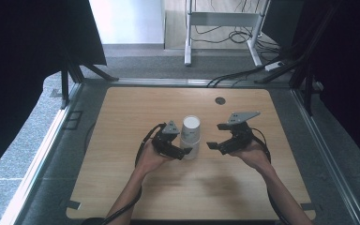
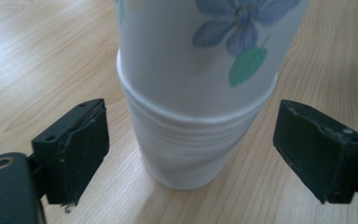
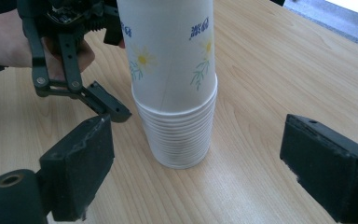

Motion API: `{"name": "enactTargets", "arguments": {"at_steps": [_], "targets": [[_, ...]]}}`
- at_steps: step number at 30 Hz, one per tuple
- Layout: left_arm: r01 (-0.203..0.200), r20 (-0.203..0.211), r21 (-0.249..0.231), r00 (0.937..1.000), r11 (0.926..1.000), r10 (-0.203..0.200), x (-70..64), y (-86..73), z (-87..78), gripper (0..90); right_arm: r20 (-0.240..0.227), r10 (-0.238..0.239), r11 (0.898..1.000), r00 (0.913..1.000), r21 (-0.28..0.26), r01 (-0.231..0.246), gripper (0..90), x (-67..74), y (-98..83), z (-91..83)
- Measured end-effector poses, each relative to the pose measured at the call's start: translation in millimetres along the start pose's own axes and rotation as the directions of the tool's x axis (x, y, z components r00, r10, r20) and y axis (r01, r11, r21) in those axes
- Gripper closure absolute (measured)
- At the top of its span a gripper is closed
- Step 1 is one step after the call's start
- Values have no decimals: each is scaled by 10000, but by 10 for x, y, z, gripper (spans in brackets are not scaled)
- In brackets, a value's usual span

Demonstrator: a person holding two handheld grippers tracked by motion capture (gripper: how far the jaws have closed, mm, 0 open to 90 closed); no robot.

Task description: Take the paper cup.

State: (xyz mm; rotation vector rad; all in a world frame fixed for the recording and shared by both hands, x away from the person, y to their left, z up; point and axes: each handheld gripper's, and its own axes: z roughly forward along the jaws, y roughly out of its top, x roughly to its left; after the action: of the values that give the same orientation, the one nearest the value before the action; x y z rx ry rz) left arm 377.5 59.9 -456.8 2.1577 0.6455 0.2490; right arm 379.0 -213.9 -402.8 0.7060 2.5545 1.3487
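A stack of upside-down white paper cups (image 1: pixel 190 135) with flower prints stands on the middle of the wooden table (image 1: pixel 122 187). My left gripper (image 1: pixel 183 145) sits at the stack's left, low by its base. In the left gripper view the stack (image 2: pixel 191 116) is between the two black jaws, with a gap on each side, so the left gripper (image 2: pixel 193 156) is open. My right gripper (image 1: pixel 217 136) hovers a little to the right of the stack, open. In the right gripper view the stack (image 3: pixel 175 93) stands ahead of the open gripper (image 3: pixel 205 165), and a left finger (image 3: pixel 108 107) reaches to its lower side.
A small round hole (image 1: pixel 220 100) lies in the tabletop near its far edge. Beyond the table stand a white metal frame (image 1: pixel 220 21) and loose cables (image 1: pixel 243 70) on the floor. Dark curtains (image 1: pixel 347 56) flank both sides.
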Motion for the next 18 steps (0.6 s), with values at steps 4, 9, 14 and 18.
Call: {"name": "enactTargets", "arguments": {"at_steps": [4, 9, 14, 18], "targets": [[27, 39, -31, 10000, 10000, -27, 3, 26, 47, 135, -35, -34, 10000, 10000, 29, 34, 124, -6, 31, 3], [73, 106, -51, 9999, 10000, -72, 17, 40, 79, 149, -149, -63, 10000, 9999, 10, 63, 133, -10, 70, 13], [226, 237, -196, 9995, 9996, -221, 28, 37, 94, 188, -272, -81, 10000, 9996, 5, 81, 135, -6, 121, 36], [226, 244, -231, 9995, 9995, -221, 29, 33, 94, 194, -385, -112, 9999, 9992, 6, 112, 136, -8, 170, 68]]}}
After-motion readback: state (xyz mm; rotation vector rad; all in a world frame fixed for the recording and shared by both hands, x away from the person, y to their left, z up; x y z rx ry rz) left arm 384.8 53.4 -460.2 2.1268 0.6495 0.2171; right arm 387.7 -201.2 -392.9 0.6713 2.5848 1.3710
